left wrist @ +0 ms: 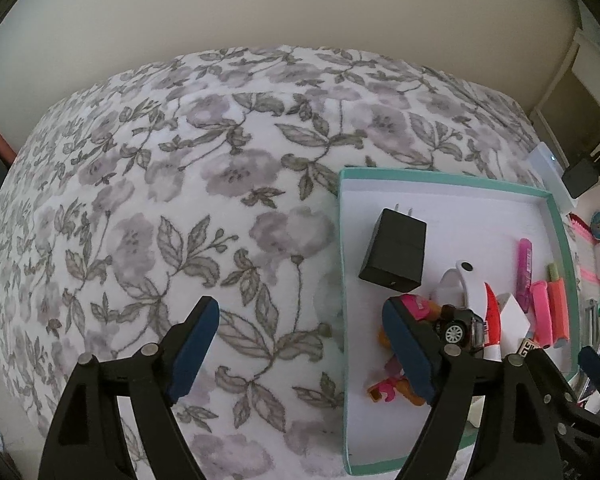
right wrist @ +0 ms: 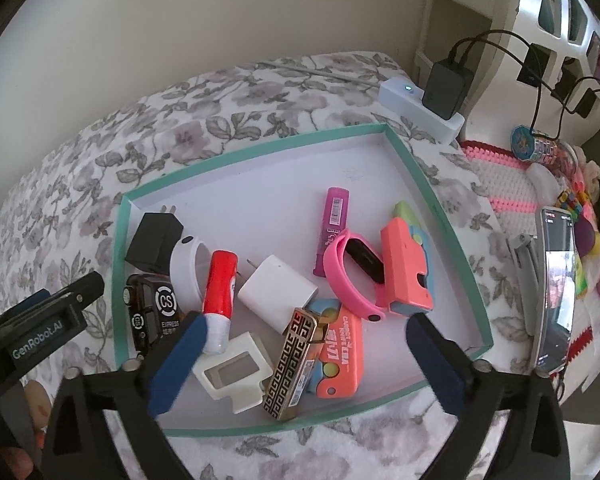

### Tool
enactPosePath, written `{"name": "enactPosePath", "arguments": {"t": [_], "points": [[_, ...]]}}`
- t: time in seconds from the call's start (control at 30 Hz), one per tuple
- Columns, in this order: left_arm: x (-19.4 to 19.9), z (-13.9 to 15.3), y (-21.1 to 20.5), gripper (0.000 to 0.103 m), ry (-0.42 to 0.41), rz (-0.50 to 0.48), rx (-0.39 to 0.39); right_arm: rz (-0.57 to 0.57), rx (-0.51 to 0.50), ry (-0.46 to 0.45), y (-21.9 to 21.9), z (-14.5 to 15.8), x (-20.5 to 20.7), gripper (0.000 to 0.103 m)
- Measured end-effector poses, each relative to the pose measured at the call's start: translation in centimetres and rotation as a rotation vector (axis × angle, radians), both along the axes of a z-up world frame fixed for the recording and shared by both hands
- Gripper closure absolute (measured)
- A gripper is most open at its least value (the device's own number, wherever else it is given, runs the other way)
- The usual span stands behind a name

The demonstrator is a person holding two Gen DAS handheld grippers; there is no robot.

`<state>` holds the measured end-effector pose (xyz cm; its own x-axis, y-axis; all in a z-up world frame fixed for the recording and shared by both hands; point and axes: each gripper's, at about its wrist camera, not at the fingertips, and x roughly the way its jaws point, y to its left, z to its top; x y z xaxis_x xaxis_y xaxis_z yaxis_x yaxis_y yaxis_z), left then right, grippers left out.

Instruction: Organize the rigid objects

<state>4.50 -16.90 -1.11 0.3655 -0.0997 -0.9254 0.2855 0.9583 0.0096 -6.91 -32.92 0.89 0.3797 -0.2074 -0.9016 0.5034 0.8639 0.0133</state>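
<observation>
Both grippers hover spread wide, nothing between their fingers. The left gripper (left wrist: pixel 300 344) sits at the bottom of its frame over the floral bedspread (left wrist: pixel 160 200), its right finger (left wrist: pixel 410 354) crossing the near-left part of the teal-rimmed tray (left wrist: pixel 342 240). The right gripper (right wrist: pixel 306 356) hangs above the tray's (right wrist: pixel 440 208) near edge, low centre of its view. Inside the tray: black charger (right wrist: pixel 156 240) at left, white band (right wrist: pixel 186 270) touching it, red-and-white tube (right wrist: pixel 219 292), white plug (right wrist: pixel 278 292) mid-tray, gold patterned lighter (right wrist: pixel 294 364) tilted low centre, pink wristband (right wrist: pixel 346 280) leaning against the coral block (right wrist: pixel 406 268) at right, purple tube (right wrist: pixel 334 228) behind. A phone (right wrist: pixel 556 288) stands outside, far right.
</observation>
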Motion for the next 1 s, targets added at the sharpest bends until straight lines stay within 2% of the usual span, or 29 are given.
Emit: {"name": "enactPosePath", "arguments": {"t": [0.1, 0.17, 0.5, 1.0], "points": [[0.1, -0.1, 0.1, 0.018, -0.001, 0.003, 0.0, 0.004, -0.002, -0.002, 0.0, 0.0, 0.0, 0.0], [0.2, -0.2, 0.2, 0.004, 0.001, 0.004, -0.002, 0.008, -0.007, -0.001, 0.1, 0.0, 0.0, 0.0], [0.3, 0.5, 0.9, 0.004, 0.004, 0.021, -0.06, 0.011, -0.017, -0.006, 0.4, 0.3, -0.1, 0.0], [-1.2, 5.1, 2.7, 0.004, -0.197, 0.04, -0.03, 0.009, -0.011, -0.043, 1.6, 1.4, -1.0, 0.0]]}}
